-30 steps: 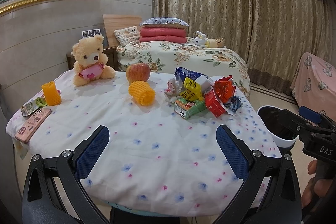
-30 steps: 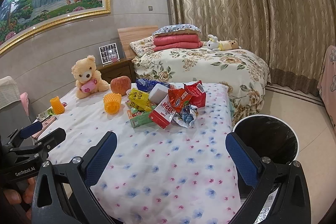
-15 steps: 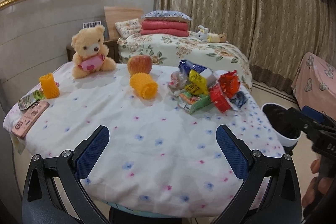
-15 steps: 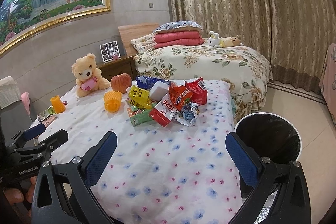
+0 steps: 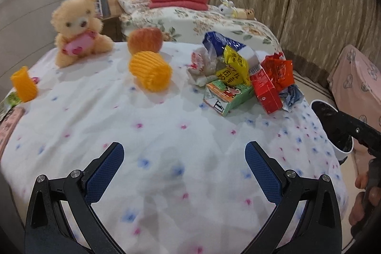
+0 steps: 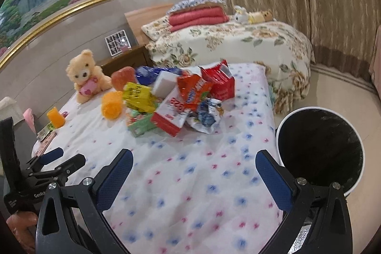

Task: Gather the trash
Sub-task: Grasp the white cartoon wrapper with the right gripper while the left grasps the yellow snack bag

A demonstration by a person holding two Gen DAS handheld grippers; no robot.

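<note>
Right wrist view gives you the biggest thing first: the flowered worktop [image 6: 190, 170] fills the lower middle of the frame, with the black-lined trash bin [image 6: 319, 149] standing on the floor just off its edge at the right. Your trash pile [image 6: 181, 99] of wrappers and cartons sits at frame centre, straight up from your right tongs [image 6: 194, 166], whose blue pads are spread wide with nothing between them. In the left wrist view the same pile [image 5: 243, 77] lies toward the upper right, up and off to the right of your left tongs [image 5: 183, 158], also gaping and empty. So your right hand looks the better placed, with pile ahead and bin beside it. The red carton [image 6: 170, 114] is the nearest piece, its long axis running from lower left to upper right, with the green carton [image 6: 140, 124] touching it on its left.
</note>
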